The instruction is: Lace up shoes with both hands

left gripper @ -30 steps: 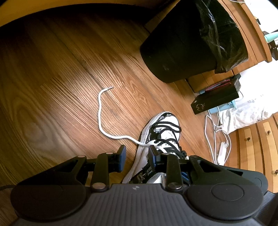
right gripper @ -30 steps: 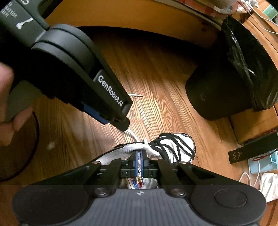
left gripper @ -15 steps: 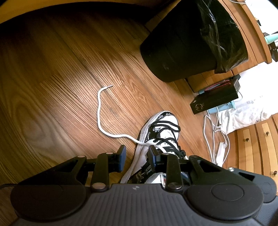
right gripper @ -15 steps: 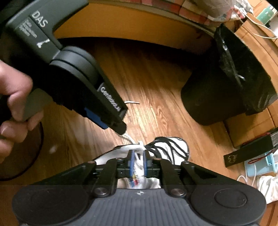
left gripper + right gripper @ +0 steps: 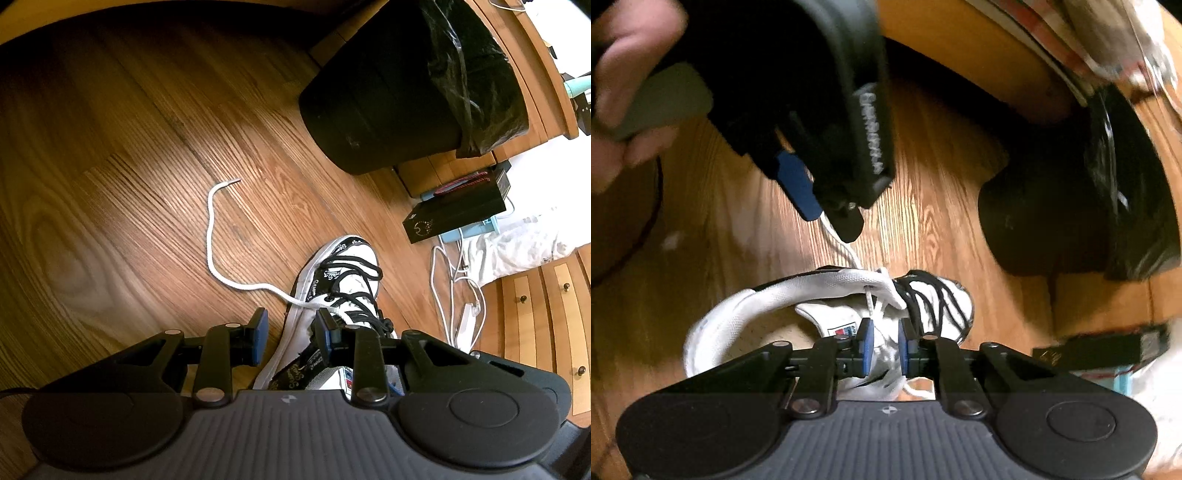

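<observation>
Left of the shoe [image 5: 334, 291] the wooden floor [image 5: 122, 206] lies open, crossed only by the loose white lace [image 5: 218, 266] that trails from the shoe's side out to its tip. Ahead and to the right the way is crowded: a black bin [image 5: 399, 99] with its liner stands beyond the toe, a black box [image 5: 454, 218] and a tangle of white cable [image 5: 458, 291] lie near the shoe's right side. Over the shoe's collar the left gripper [image 5: 827, 214] hangs close above the lace, leaving little room in front of the right gripper [image 5: 884, 349].
</observation>
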`<state>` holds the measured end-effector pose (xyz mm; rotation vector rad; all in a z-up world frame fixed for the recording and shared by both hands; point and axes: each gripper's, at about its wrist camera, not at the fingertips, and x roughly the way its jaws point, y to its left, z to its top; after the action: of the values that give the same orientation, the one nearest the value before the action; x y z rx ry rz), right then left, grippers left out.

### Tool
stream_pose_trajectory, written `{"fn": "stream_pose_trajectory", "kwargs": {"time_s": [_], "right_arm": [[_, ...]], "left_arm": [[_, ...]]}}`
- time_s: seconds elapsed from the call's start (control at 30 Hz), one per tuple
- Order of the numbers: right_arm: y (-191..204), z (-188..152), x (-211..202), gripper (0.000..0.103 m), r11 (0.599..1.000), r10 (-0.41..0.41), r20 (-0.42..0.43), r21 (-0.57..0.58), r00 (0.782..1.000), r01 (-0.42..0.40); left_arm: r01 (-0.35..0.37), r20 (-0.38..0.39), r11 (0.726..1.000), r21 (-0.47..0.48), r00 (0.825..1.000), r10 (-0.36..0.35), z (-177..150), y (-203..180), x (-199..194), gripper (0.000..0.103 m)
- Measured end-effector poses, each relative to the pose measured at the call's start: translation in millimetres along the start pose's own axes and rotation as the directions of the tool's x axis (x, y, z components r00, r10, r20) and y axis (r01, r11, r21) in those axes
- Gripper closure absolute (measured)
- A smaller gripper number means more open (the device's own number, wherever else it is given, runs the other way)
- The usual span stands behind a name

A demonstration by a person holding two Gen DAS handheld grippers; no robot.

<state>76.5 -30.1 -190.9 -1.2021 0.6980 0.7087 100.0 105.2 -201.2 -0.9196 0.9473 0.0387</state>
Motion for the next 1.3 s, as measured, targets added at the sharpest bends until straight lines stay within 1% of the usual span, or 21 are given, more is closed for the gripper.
{"fn": "stream_pose_trajectory", "kwargs": {"time_s": [0.1, 0.17, 0.2, 0.27, 0.37, 0.5, 0.63, 0.87, 0.9, 0.93, 1.0, 1.13, 1.17, 1.23, 1.3], "right_arm": [[6.8, 1.4, 0.8, 0.088, 0.997, -0.036, 0.002, -0.068, 0.999, 0.036], [8.6, 2.3, 2.2, 0.088, 0.994, -0.035, -0.003, -0.105, 0.999, 0.034], [8.0, 2.7, 3.2, 0.09, 0.994, -0.032, -0.01, -0.105, 0.999, 0.03], [5.4, 2.7, 3.2, 0.091, 0.996, -0.001, -0.021, -0.094, 1.0, -0.001], [5.5, 2.1, 4.2, 0.093, 0.995, 0.002, -0.023, -0.096, 1.0, -0.004], [1.3, 2.9, 3.0, 0.097, 0.998, 0.012, -0.004, -0.063, 1.0, -0.012], [-2.7, 3.3, 0.9, 0.098, 0.999, 0.033, 0.018, -0.024, 0.999, -0.032], [-1.8, 3.9, -5.0, 0.098, 0.998, 0.054, 0.025, -0.01, 0.998, -0.054], [-2.0, 4.4, -6.2, 0.099, 0.998, 0.057, 0.032, -0.003, 0.998, -0.057], [-3.0, 5.0, -8.0, 0.103, 0.998, 0.064, 0.04, 0.007, 0.997, -0.065], [-1.8, 7.2, -15.2, 0.103, 0.997, 0.071, 0.05, 0.016, 0.996, -0.072], [-0.6, 7.8, -13.8, 0.103, 0.996, 0.081, 0.047, 0.016, 0.996, -0.082], [-0.7, 7.3, -14.4, 0.103, 0.997, 0.08, 0.047, 0.014, 0.996, -0.081], [0.1, 5.4, -16.5, 0.097, 0.998, 0.055, 0.043, -0.01, 0.998, -0.055], [0.8, 2.9, -17.9, 0.084, 0.999, 0.036, 0.039, -0.032, 0.999, -0.035]], "left_arm": [[0.001, 0.001, 1.0, -0.002, 1.0, -0.001, 0.0, 0.2, 0.1, 0.073], [0.005, 0.008, 1.0, -0.001, 1.0, -0.005, 0.2, 0.0, -1.1, 0.073], [0.008, 0.011, 1.0, -0.001, 1.0, -0.008, 0.5, -0.3, -1.5, 0.073], [0.01, 0.014, 1.0, -0.002, 1.0, -0.01, 1.1, -0.3, -1.8, 0.073], [0.007, 0.012, 1.0, -0.008, 1.0, -0.007, 1.0, 1.1, -1.4, 0.073], [0.003, 0.01, 1.0, -0.018, 1.0, -0.003, 1.0, 2.6, -0.9, 0.073], [0.001, 0.009, 1.0, -0.019, 1.0, -0.001, 0.9, 3.0, -1.0, 0.072], [-0.004, 0.007, 1.0, -0.024, 1.0, 0.004, 0.3, 4.5, -0.1, 0.072], [-0.005, 0.007, 1.0, -0.026, 1.0, 0.005, 0.2, 4.8, 0.0, 0.072], [-0.006, 0.007, 1.0, -0.027, 1.0, 0.006, 0.3, 5.1, 0.2, 0.072], [-0.007, 0.006, 1.0, -0.028, 1.0, 0.007, 0.2, 5.3, 0.8, 0.072], [-0.009, 0.002, 1.0, -0.027, 1.0, 0.009, 0.0, 5.2, 1.4, 0.072], [-0.009, 0.003, 1.0, -0.027, 1.0, 0.009, 0.0, 5.3, 1.3, 0.072], [-0.009, 0.004, 1.0, -0.03, 1.0, 0.009, 0.1, 5.8, 1.1, 0.072], [-0.01, 0.003, 1.0, -0.029, 1.0, 0.01, 0.0, 5.9, 1.4, 0.072]]}}
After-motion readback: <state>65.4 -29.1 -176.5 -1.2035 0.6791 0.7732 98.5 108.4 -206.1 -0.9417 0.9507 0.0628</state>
